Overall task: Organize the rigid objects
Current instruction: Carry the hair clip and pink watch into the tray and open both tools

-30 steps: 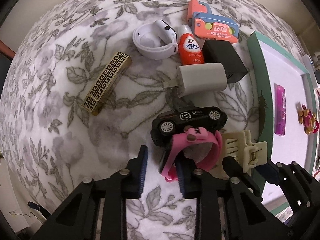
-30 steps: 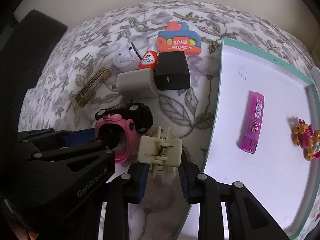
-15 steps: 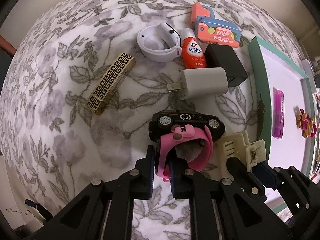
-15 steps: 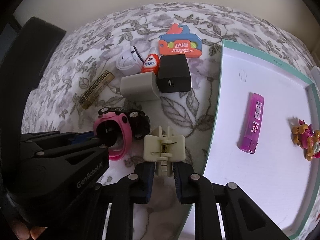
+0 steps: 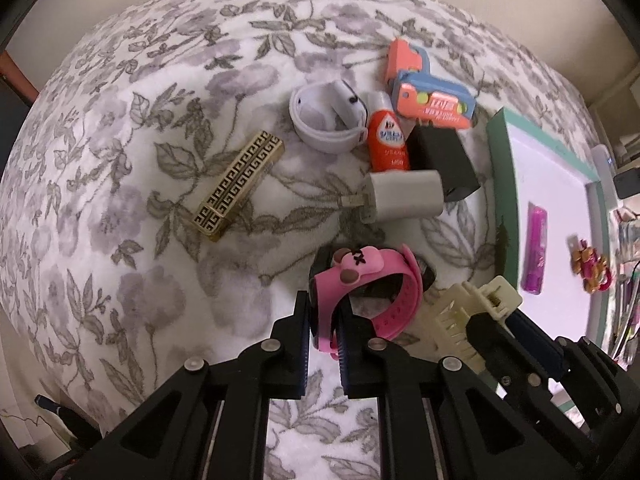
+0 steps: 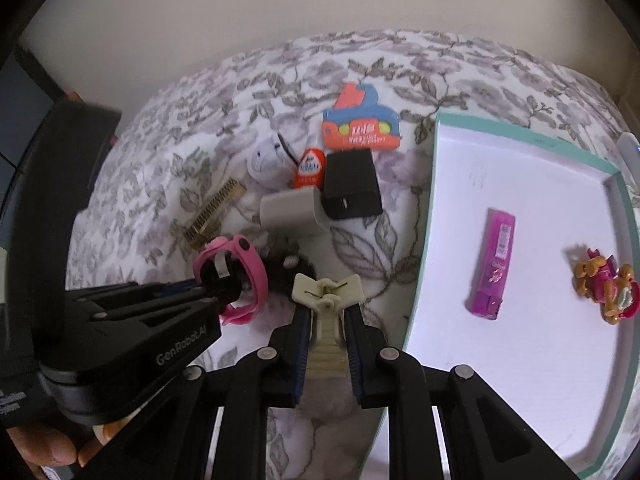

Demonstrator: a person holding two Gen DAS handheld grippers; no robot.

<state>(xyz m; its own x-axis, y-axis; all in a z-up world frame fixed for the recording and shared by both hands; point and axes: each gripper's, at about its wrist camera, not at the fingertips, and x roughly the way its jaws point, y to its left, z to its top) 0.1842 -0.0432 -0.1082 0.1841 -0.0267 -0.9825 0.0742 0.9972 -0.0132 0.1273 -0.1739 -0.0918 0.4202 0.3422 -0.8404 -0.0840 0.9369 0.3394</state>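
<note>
Pink rubbery watch band [image 5: 376, 280] (looped) pinched by left tool [image 5: 325, 320].

Black left gripper [image 5: 323, 320] (silver screws, blue-padded jaws), lettered "GenRobotAI".

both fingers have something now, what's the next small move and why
Probably carry both toward the white tray with the green rim: the left gripper is shut on the pink watch, the right gripper on the cream hair claw clip.

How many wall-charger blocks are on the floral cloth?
2: the white charger lies mid-cloth, and the black charger touches its far side, nearer the tray. Others could be hidden under the grippers.
</note>
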